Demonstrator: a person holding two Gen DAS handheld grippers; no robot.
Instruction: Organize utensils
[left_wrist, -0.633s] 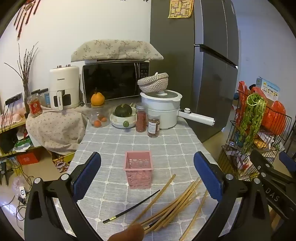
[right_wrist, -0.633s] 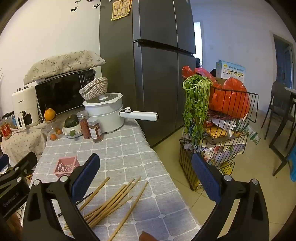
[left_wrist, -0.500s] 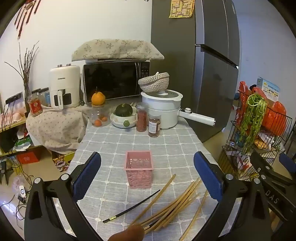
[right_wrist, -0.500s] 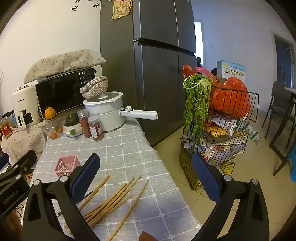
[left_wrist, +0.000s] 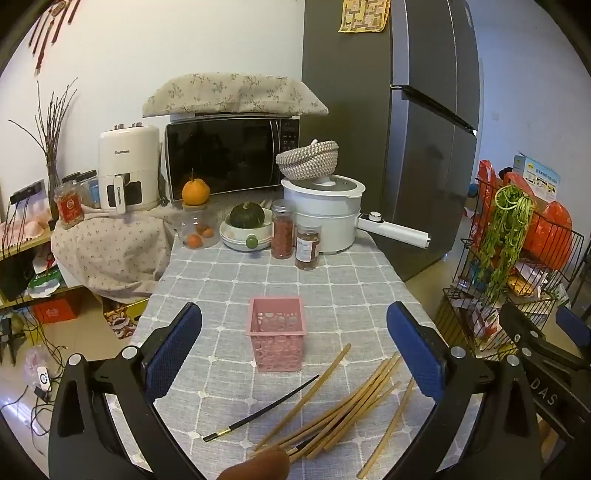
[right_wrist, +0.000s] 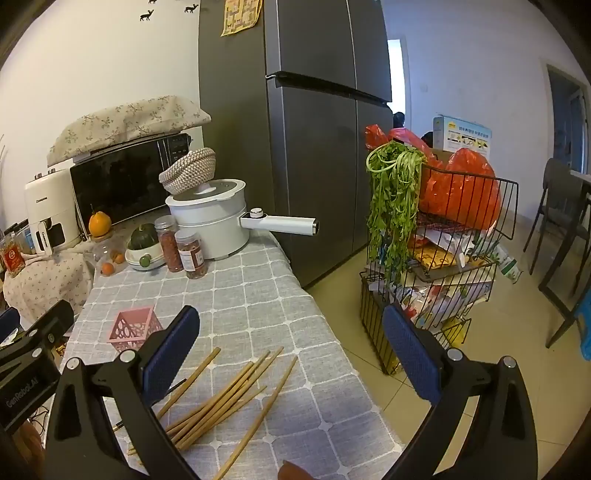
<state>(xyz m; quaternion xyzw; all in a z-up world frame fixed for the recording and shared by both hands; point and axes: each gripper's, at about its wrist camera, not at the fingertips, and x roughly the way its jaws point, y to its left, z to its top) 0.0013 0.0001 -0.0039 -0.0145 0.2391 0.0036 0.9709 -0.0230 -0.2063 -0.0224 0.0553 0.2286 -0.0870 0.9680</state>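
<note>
Wooden chopsticks (left_wrist: 347, 410) lie fanned, tips toward pink basket (left_wrist: 277, 338).

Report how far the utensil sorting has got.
Done: nothing yet; the pink basket looks empty. In hand: nothing; the left gripper and right gripper are both open, above the table. Left: the wooden chopsticks and the black chopstick all lie loose on the checked tablecloth.

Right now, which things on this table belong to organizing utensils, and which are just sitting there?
Job: wooden chopsticks, black chopstick, pink basket.

Just there: white pot, two spice jars, squash in bowl, orange, microwave.
</note>
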